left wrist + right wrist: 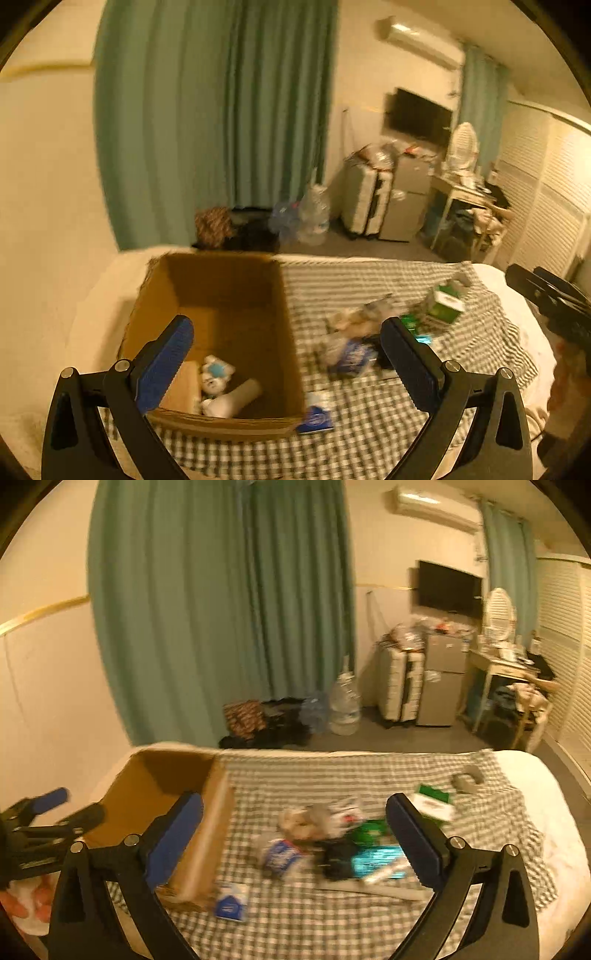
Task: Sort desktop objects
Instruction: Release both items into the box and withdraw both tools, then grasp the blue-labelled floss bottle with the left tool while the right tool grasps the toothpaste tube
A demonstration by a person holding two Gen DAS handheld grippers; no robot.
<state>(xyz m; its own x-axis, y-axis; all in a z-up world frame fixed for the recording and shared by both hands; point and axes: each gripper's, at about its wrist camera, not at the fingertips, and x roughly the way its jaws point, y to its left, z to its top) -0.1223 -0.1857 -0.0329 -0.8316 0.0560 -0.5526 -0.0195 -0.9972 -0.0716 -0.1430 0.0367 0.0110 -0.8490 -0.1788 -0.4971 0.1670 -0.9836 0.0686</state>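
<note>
left gripper [288, 358], black-framed with blue pads: fingers spread wide, nothing between them, poised above the open brown cardboard box [221, 280] and the green-and-white checked cloth [369, 406]. right gripper [295, 838]: fingers likewise wide apart and empty. inside the box, a white and blue soft toy [216, 374] beside a pale tube. a blurred heap of small packets [332, 834] lies on the cloth, right of the box; a blue-and-white packet [232, 901] sits just beside the box's near corner.
</note>
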